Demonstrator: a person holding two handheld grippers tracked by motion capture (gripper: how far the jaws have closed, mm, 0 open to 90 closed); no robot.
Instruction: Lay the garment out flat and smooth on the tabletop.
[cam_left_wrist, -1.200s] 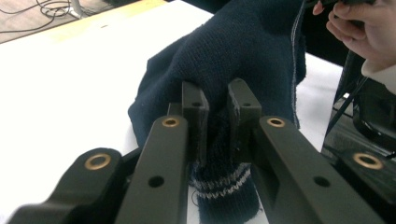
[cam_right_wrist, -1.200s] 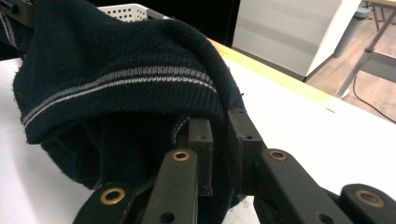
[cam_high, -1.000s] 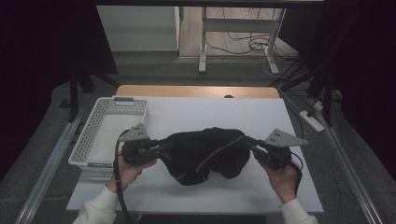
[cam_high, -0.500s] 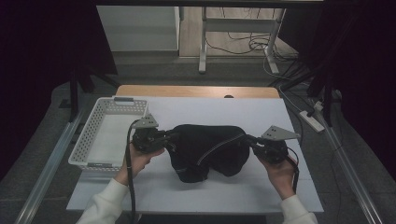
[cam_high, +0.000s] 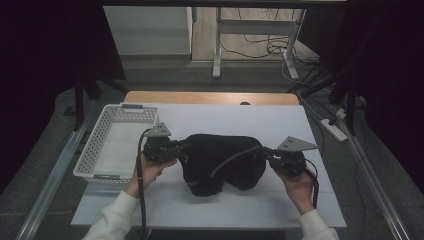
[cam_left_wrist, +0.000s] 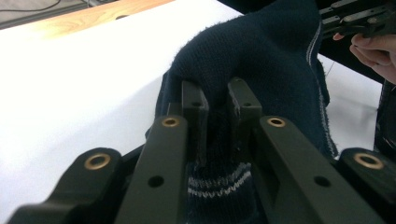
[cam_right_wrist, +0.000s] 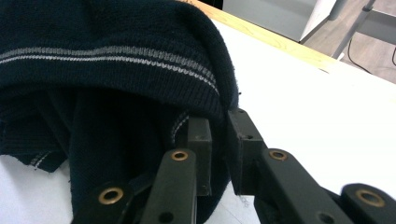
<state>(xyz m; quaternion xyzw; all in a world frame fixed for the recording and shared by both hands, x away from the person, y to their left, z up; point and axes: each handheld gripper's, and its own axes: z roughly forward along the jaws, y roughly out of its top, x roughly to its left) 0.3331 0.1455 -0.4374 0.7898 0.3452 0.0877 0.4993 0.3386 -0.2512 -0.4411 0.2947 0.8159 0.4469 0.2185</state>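
Note:
A dark navy knitted garment (cam_high: 220, 162) with thin pale stripes lies bunched in the middle of the white table (cam_high: 210, 120). My left gripper (cam_high: 181, 149) pinches the garment's left edge; in the left gripper view its jaws are closed on a fold of the knit (cam_left_wrist: 261, 60) at the left gripper (cam_left_wrist: 219, 100). My right gripper (cam_high: 266, 151) holds the right edge; in the right gripper view the striped hem (cam_right_wrist: 116, 60) runs between the jaws of the right gripper (cam_right_wrist: 219, 126). A hand grips each tool.
A white slatted basket (cam_high: 100, 145) stands at the table's left edge, close to my left hand. A wooden strip (cam_high: 210, 97) borders the far side. Cables and a power strip (cam_high: 334, 129) lie on the floor to the right.
Both grippers have carried the garment away from me, toward the middle of the table. The left one moved up and right; the cloth looks more bunched between them.

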